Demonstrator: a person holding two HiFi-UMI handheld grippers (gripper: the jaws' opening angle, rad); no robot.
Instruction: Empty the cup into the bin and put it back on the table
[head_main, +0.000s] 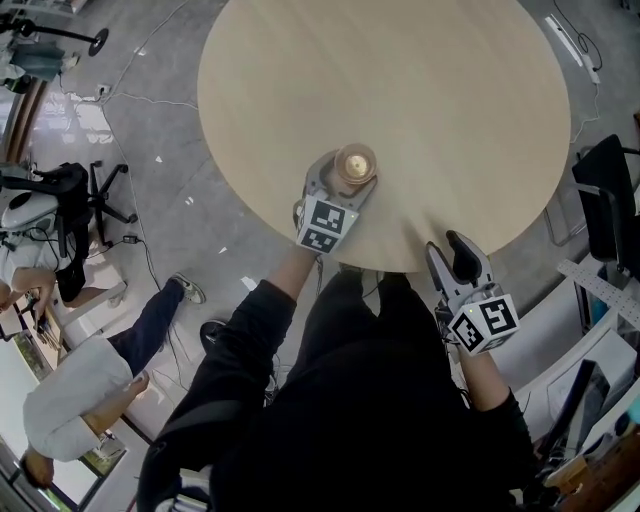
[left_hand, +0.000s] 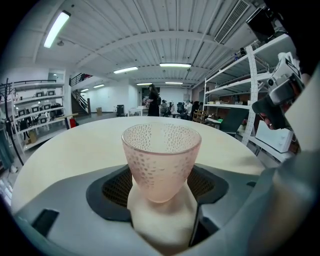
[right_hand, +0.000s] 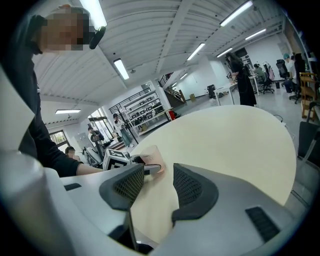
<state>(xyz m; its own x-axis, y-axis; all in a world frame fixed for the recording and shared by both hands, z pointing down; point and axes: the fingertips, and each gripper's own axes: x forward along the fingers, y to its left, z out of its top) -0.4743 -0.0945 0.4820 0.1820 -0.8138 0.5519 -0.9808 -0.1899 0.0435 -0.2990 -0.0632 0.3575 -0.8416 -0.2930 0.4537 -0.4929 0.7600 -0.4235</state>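
Observation:
A pale pink dimpled cup (head_main: 355, 163) stands upright near the front edge of the round wooden table (head_main: 420, 90). My left gripper (head_main: 345, 180) has a finger on each side of it. In the left gripper view the cup (left_hand: 161, 160) fills the space between the two black pads (left_hand: 116, 187), which meet its sides, and I see nothing inside it. My right gripper (head_main: 452, 258) hovers at the table's near rim, right of the cup, open and holding nothing. From the right gripper view (right_hand: 159, 186) the cup (right_hand: 152, 161) shows far off to the left. No bin is in view.
A black office chair (head_main: 75, 200) and a seated person (head_main: 80, 380) are on the floor to the left. Shelving and a dark chair (head_main: 610, 200) stand at the right. Cables run across the grey floor (head_main: 180, 150).

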